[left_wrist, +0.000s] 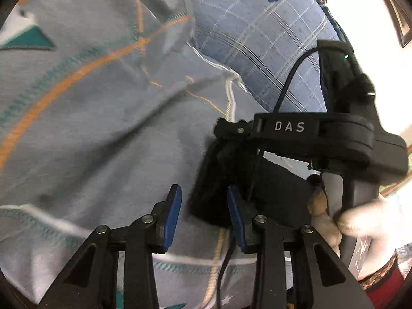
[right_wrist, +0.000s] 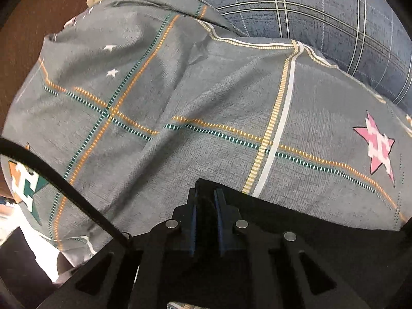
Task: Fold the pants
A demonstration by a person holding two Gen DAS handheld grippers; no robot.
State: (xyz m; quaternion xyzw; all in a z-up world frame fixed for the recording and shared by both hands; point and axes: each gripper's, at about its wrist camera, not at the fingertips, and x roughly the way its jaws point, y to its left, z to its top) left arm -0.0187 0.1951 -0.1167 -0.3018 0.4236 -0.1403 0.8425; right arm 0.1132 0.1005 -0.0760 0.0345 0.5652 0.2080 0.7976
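Observation:
Black pants (left_wrist: 219,180) hang as a dark bunch of cloth just right of my left gripper (left_wrist: 204,193), which is open, its blue pads apart over the grey bedsheet (left_wrist: 90,128). My right gripper shows in the left wrist view (left_wrist: 226,128), marked DAS, and holds the pants' upper edge. In the right wrist view my right gripper (right_wrist: 206,193) is shut on the black pants (right_wrist: 296,221), whose cloth spreads dark across the lower right, above the bedsheet (right_wrist: 180,90).
The grey sheet has orange and teal stitched lines and a pink star (right_wrist: 376,146). A blue plaid pillow (left_wrist: 257,38) lies at the back, seen also in the right wrist view (right_wrist: 322,13). A gloved hand (left_wrist: 360,221) holds the right gripper.

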